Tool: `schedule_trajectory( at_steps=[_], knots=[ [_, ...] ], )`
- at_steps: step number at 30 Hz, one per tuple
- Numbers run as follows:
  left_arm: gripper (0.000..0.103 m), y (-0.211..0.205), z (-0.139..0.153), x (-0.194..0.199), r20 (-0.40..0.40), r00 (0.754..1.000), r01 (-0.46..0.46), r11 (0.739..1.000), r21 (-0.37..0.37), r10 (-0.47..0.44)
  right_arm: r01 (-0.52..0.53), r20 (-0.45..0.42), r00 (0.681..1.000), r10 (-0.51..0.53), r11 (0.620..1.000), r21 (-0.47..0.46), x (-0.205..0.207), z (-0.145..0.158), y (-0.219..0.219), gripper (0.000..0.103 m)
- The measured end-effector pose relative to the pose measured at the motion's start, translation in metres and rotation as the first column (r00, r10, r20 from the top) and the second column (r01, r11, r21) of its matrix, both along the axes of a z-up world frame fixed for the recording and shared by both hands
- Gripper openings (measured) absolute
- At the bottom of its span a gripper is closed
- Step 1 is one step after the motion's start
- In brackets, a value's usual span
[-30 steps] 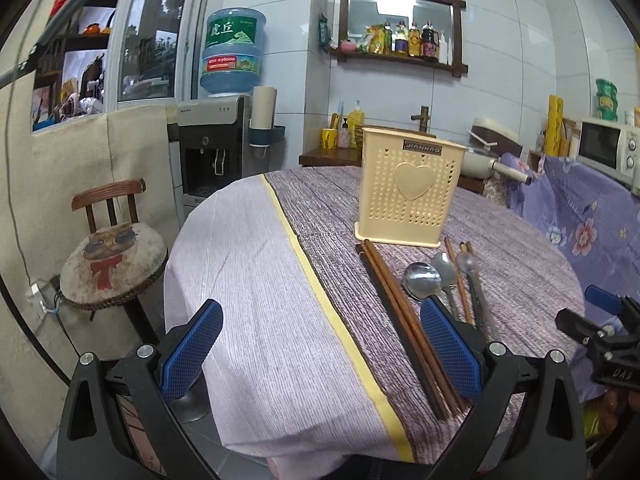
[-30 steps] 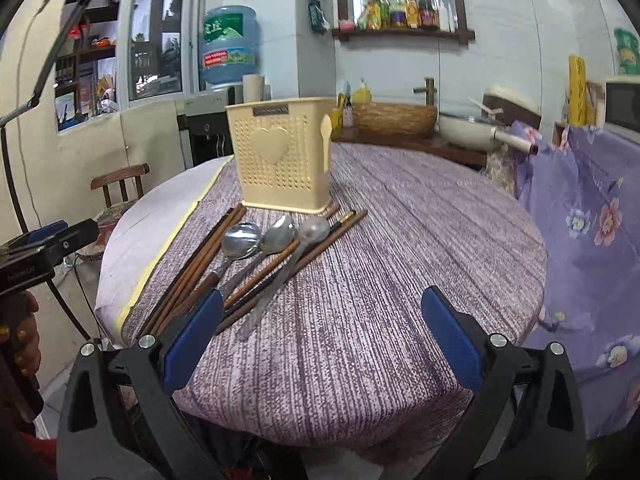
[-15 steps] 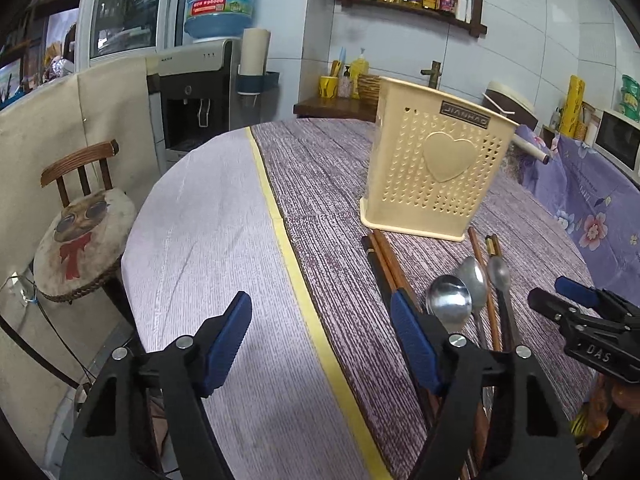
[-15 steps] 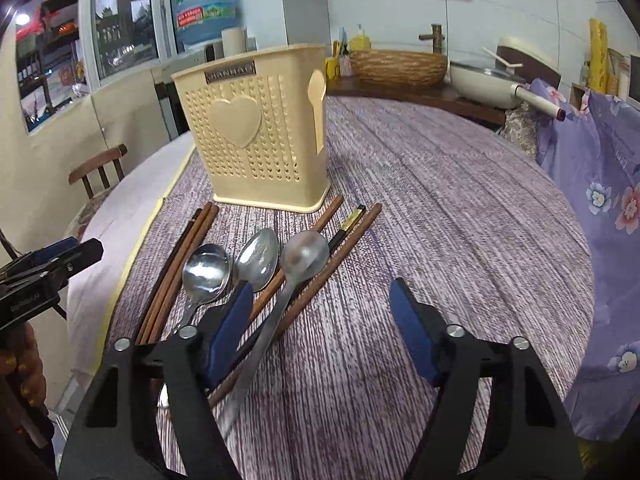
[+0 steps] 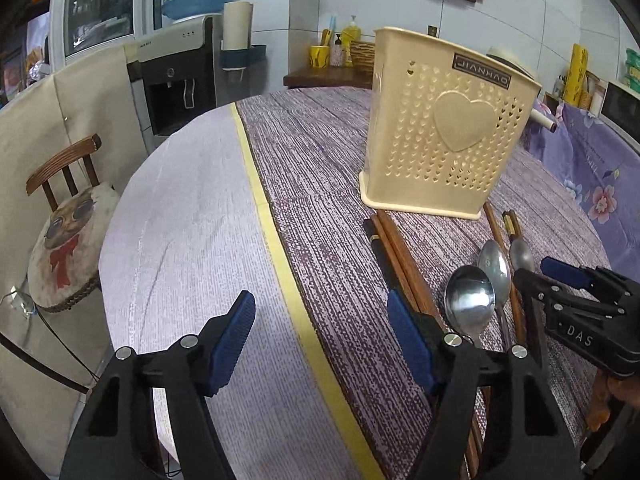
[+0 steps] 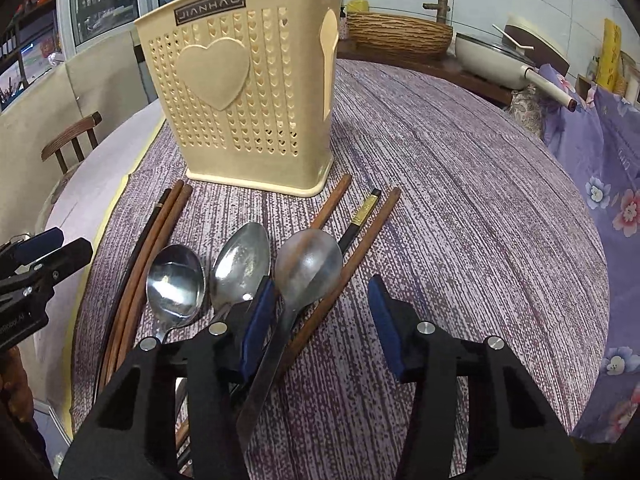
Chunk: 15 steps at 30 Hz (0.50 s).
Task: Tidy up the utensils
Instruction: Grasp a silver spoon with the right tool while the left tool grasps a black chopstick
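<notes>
Both tools are angled down over the table: the left gripper (image 5: 320, 336) is held released above bare tablecloth (image 5: 192, 208), while the right gripper (image 6: 320, 320), its jaws closing, is unclenched around a dull spoon (image 6: 308, 264) and a chopstick (image 6: 360, 248).

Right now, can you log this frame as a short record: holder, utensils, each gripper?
holder: beige plastic utensil holder, upright on the purple tablecloth
spoons: three metal spoons lying flat in front of it
chopsticks: wooden chopsticks either side of the spoons
left gripper: open, over tablecloth, holding nothing
right gripper: closing, not yet gripping; rightmost spoon's handle lies between its fingers
</notes>
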<state>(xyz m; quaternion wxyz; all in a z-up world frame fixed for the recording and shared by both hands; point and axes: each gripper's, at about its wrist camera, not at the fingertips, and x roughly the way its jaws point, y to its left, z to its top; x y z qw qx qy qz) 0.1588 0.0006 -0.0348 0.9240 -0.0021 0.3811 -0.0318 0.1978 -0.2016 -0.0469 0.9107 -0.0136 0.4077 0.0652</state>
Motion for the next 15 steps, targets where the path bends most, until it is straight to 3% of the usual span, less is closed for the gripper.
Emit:
schedule_trajectory(
  at_steps=[10, 15],
  knots=[
    [0.068, -0.026, -0.010, 0.018, -0.043, 0.998, 0.044, 0.999, 0.032, -0.043, -0.027, 0.000, 1.000, 0.027, 1.000, 0.016, 0.007, 0.001, 0.002, 0.037],
    [0.069, -0.029, -0.015, 0.019, -0.047, 0.998, 0.052, 0.997, 0.060, -0.049, -0.034, 0.001, 0.999, 0.034, 0.999, 0.034, 0.007, 0.001, -0.001, 0.037]
  ],
)
